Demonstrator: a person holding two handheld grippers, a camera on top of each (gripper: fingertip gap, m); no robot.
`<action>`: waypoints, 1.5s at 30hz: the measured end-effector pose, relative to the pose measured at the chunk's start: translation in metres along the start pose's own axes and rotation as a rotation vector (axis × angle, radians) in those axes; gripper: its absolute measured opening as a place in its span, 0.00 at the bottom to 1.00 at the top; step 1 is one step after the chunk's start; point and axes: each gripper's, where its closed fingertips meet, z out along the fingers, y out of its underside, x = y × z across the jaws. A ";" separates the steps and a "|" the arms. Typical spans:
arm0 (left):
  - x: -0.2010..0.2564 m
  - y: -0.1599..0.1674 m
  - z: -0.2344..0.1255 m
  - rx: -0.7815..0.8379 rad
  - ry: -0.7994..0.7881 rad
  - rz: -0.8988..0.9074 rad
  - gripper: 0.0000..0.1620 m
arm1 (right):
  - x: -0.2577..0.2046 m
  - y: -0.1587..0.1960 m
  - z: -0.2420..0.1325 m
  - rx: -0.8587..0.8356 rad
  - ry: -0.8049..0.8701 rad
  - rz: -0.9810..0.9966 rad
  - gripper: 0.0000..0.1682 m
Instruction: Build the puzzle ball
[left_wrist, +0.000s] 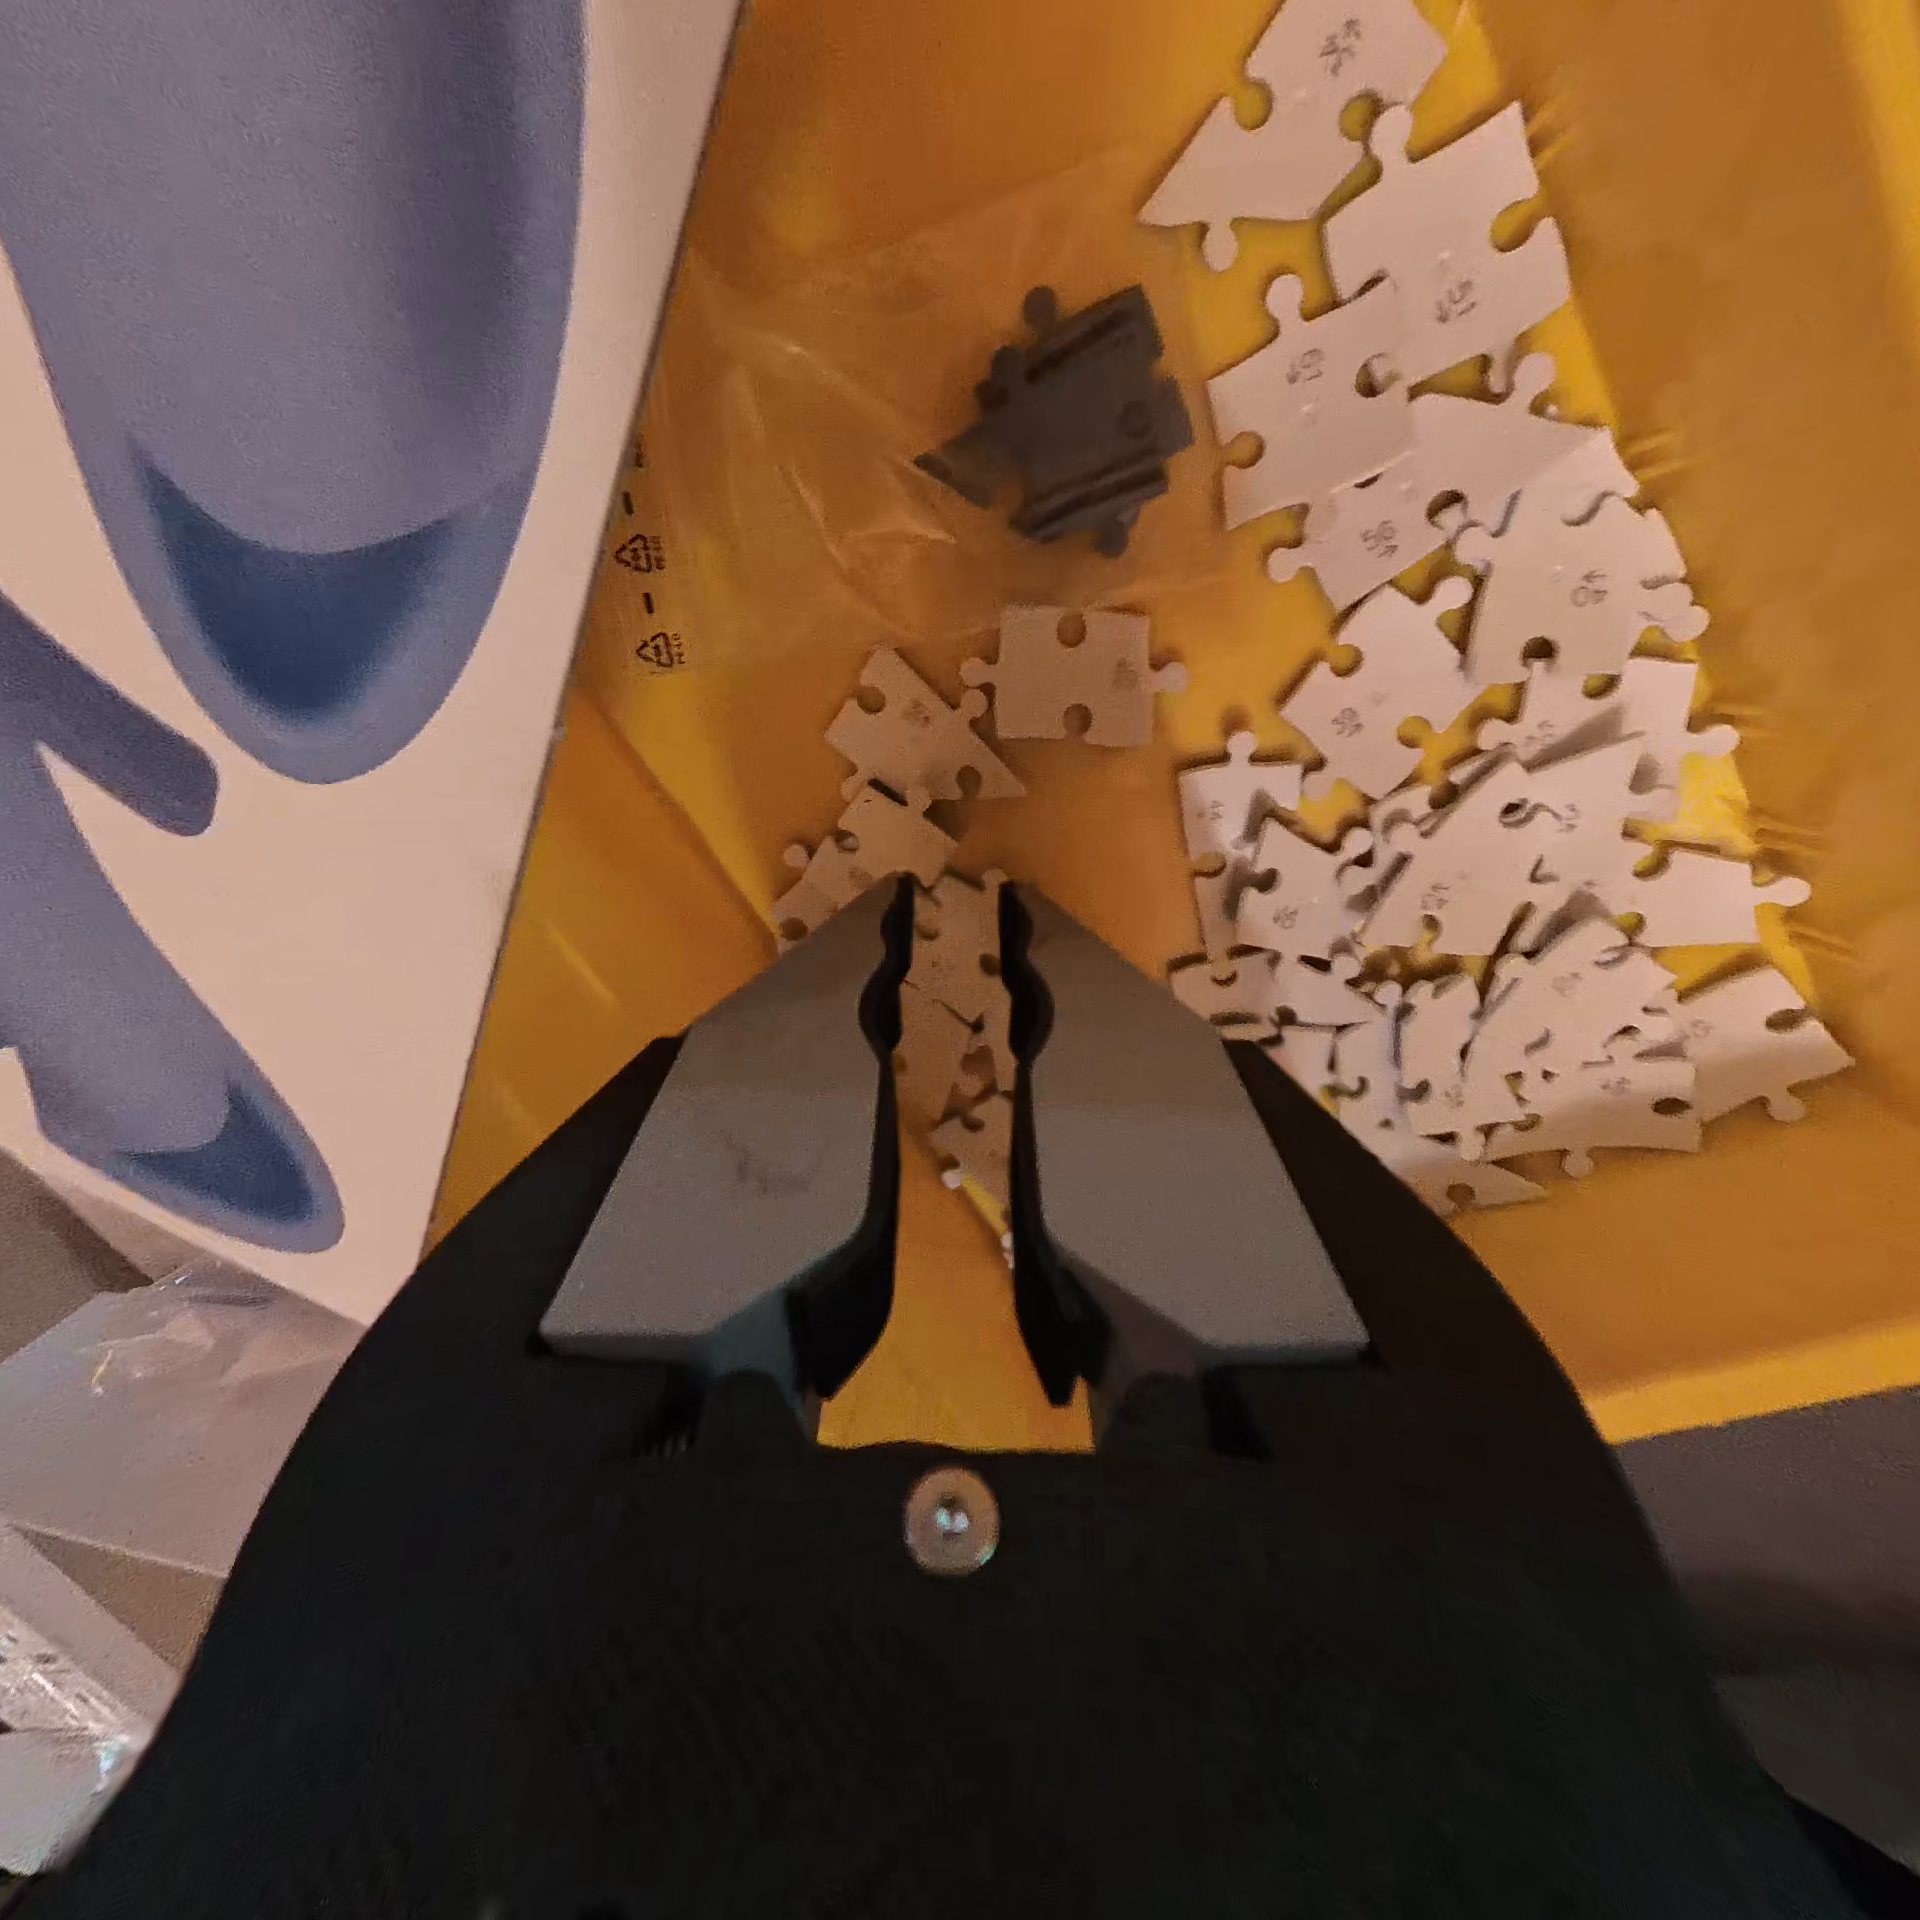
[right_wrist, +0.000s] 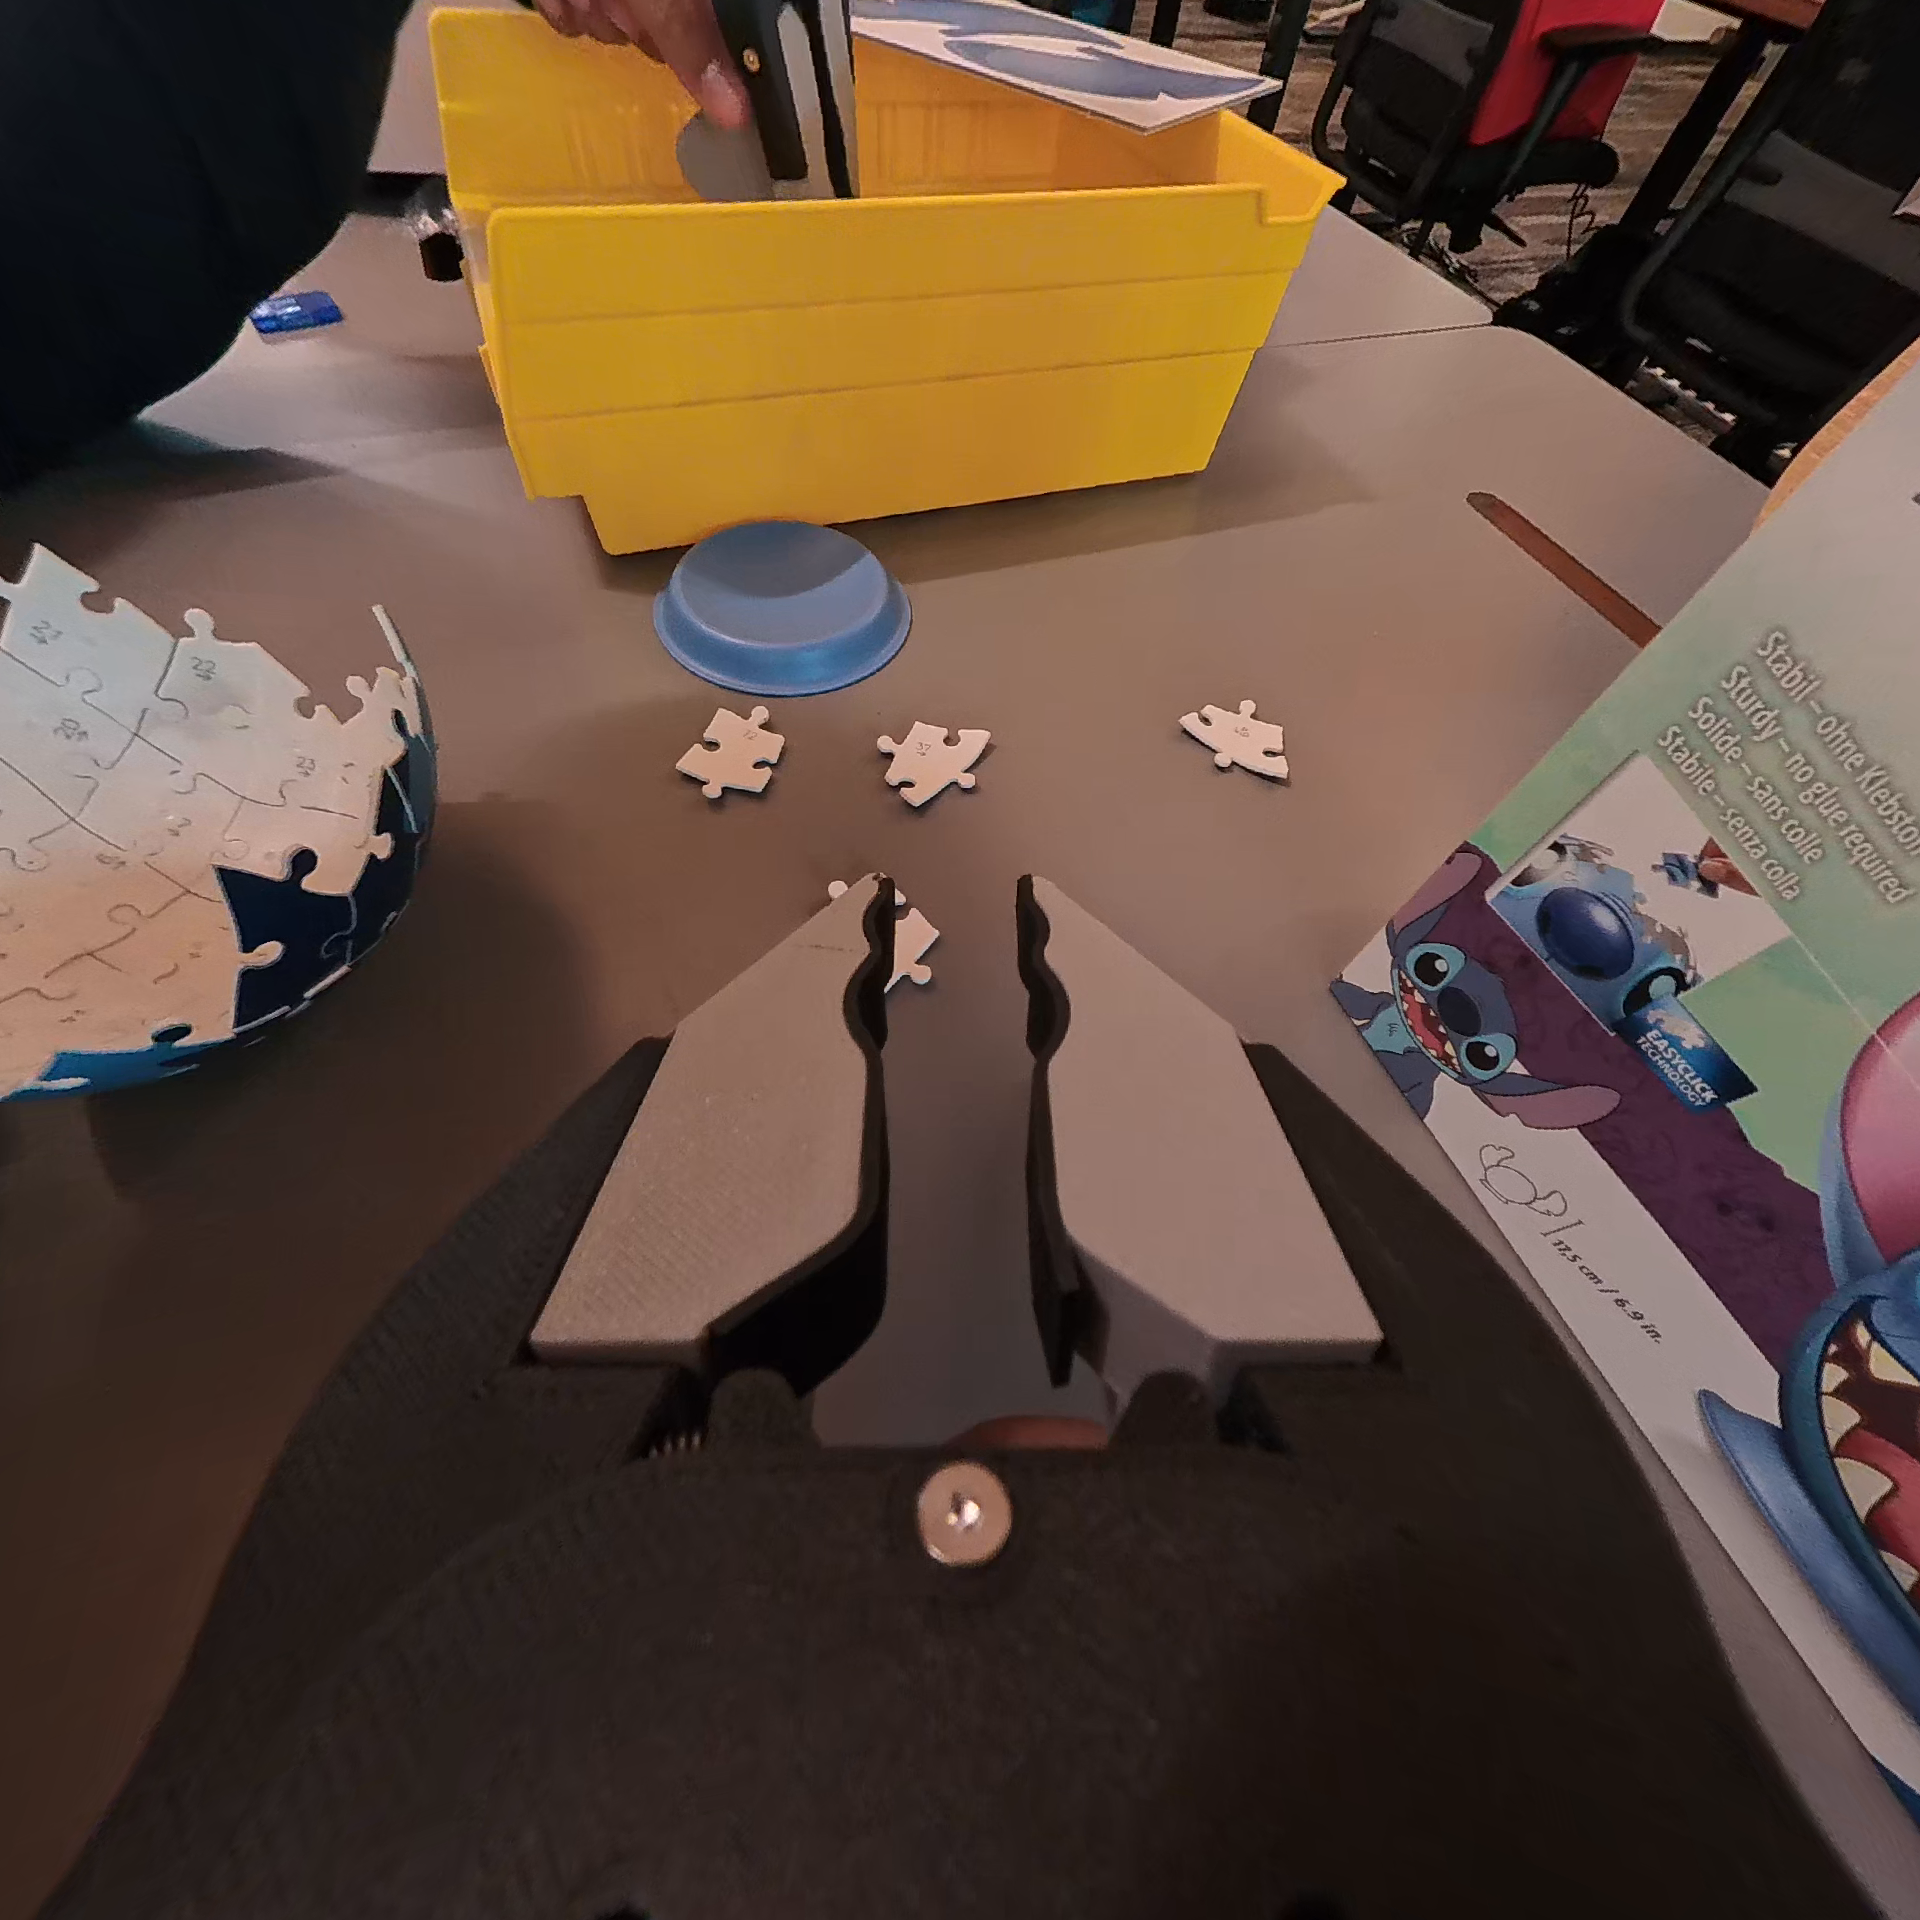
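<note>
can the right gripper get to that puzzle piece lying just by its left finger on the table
Probably yes. The right gripper is open, and the puzzle piece lies flat on bare table at its fingertip, nothing covering it.

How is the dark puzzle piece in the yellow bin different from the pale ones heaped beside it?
The dark puzzle piece is grey-blue with ridges across it; the pale pieces are white with small printed marks. The dark piece lies alone on the yellow bin floor under clear plastic film; the pale ones overlap in a heap. Both have the same knob-and-socket edges.
</note>
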 end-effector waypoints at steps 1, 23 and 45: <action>-0.004 -0.001 -0.002 0.008 -0.019 -0.008 0.09 | 0.000 0.000 0.000 -0.001 0.000 0.000 0.12; 0.006 -0.010 -0.008 0.080 -0.023 -0.061 0.07 | 0.000 -0.001 -0.001 0.002 0.004 -0.007 0.12; -0.015 -0.002 0.011 -0.015 -0.031 -0.054 0.04 | -0.002 -0.004 -0.003 0.008 0.002 -0.016 0.12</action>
